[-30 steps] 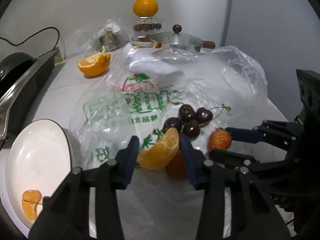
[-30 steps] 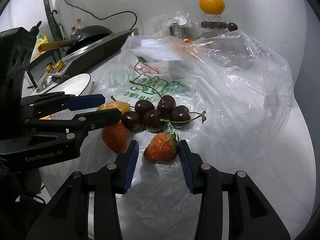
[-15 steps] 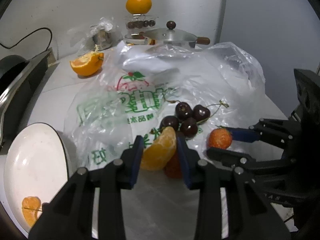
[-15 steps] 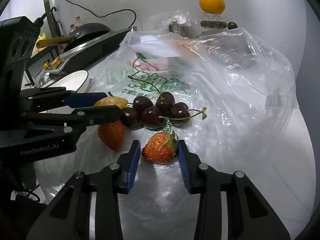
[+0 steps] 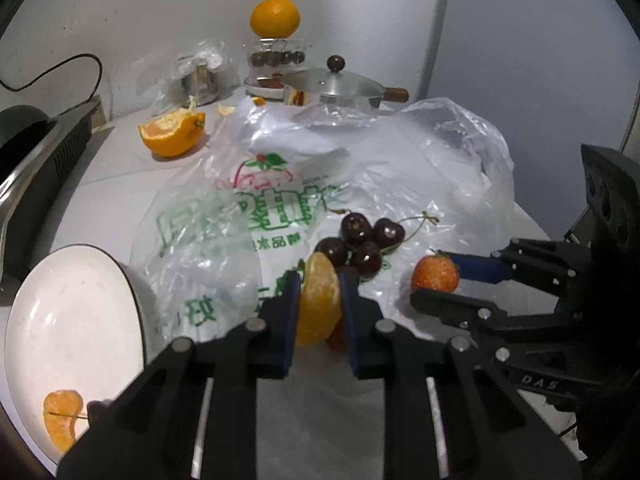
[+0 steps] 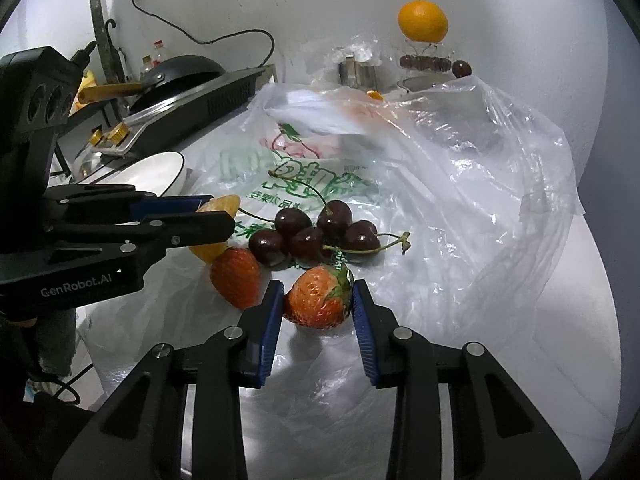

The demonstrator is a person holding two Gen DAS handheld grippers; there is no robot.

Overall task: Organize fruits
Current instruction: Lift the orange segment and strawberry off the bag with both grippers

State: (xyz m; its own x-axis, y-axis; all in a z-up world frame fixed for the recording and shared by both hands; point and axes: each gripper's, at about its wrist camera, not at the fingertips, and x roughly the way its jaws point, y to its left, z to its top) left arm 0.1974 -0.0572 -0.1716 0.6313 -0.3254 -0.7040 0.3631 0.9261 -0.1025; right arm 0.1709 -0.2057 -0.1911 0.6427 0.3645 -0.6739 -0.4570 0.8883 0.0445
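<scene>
The left gripper (image 5: 319, 300) is clamped on a peeled orange tangerine segment (image 5: 318, 298). The right gripper (image 6: 318, 304) has its blue pads against the sides of a red strawberry with a green cap (image 6: 318, 300), so it grips that. Both fruits sit on a crumpled clear plastic bag with green print (image 6: 460, 184), beside a cluster of dark cherries (image 6: 316, 232). Squeezing harder could bruise or burst either soft fruit; lifting could drag the bag. A white bowl (image 5: 68, 304) waits near the bench's left edge.
</scene>
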